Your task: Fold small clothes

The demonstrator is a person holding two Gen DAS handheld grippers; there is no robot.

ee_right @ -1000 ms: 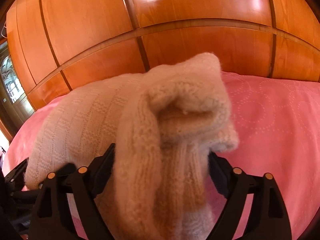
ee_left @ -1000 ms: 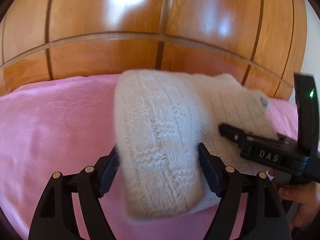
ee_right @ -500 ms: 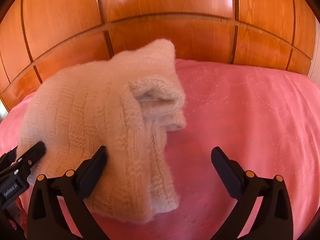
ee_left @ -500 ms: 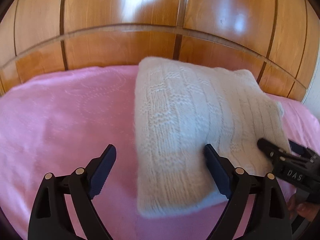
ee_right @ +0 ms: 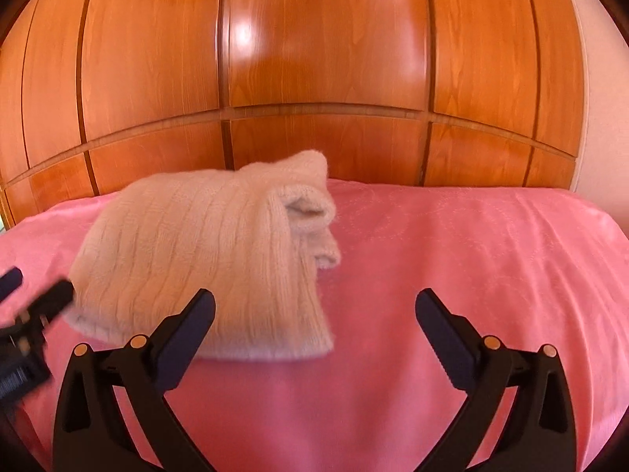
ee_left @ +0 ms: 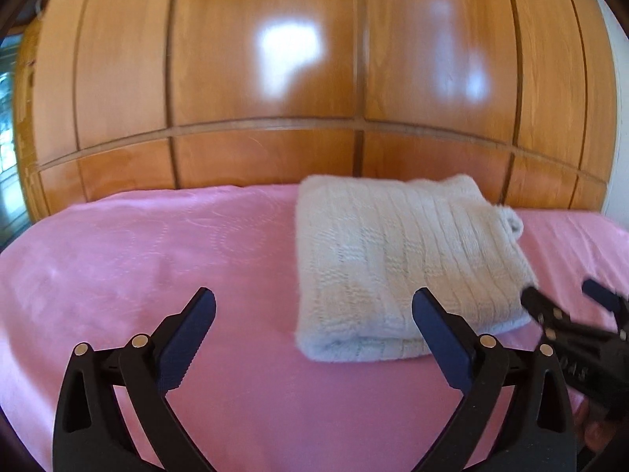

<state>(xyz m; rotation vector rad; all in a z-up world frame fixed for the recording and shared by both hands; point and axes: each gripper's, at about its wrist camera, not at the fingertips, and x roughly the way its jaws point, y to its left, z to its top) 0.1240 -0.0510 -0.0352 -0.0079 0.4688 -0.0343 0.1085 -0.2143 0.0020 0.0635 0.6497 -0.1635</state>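
A folded cream knitted sweater (ee_left: 401, 267) lies flat on the pink bedspread (ee_left: 157, 275), close to the wooden panelling. My left gripper (ee_left: 314, 295) hangs in front of the sweater's near left corner; its jaws are opening, with only bedspread and that corner's edge between them and nothing touched. In the left wrist view my right gripper (ee_left: 562, 293) shows by the sweater's right side. In the right wrist view the sweater (ee_right: 204, 259) lies ahead to the left, its folded layers showing at its right end. My right gripper (ee_right: 314, 295) stands wide open over bare bedspread (ee_right: 471, 255). My left gripper (ee_right: 37, 283) shows blurred at the left edge.
Glossy wooden panelling (ee_left: 275, 78) rises straight behind the bed. A window (ee_left: 8, 118) shows at the far left. A person's hand (ee_left: 589, 432) holds the right gripper at the lower right. Pink bedspread stretches left and right of the sweater.
Both grippers have let go of the sweater, opened wide and drawn back from it. The sweater, lifted and bunched a second ago, now lies folded flat on the bedspread.
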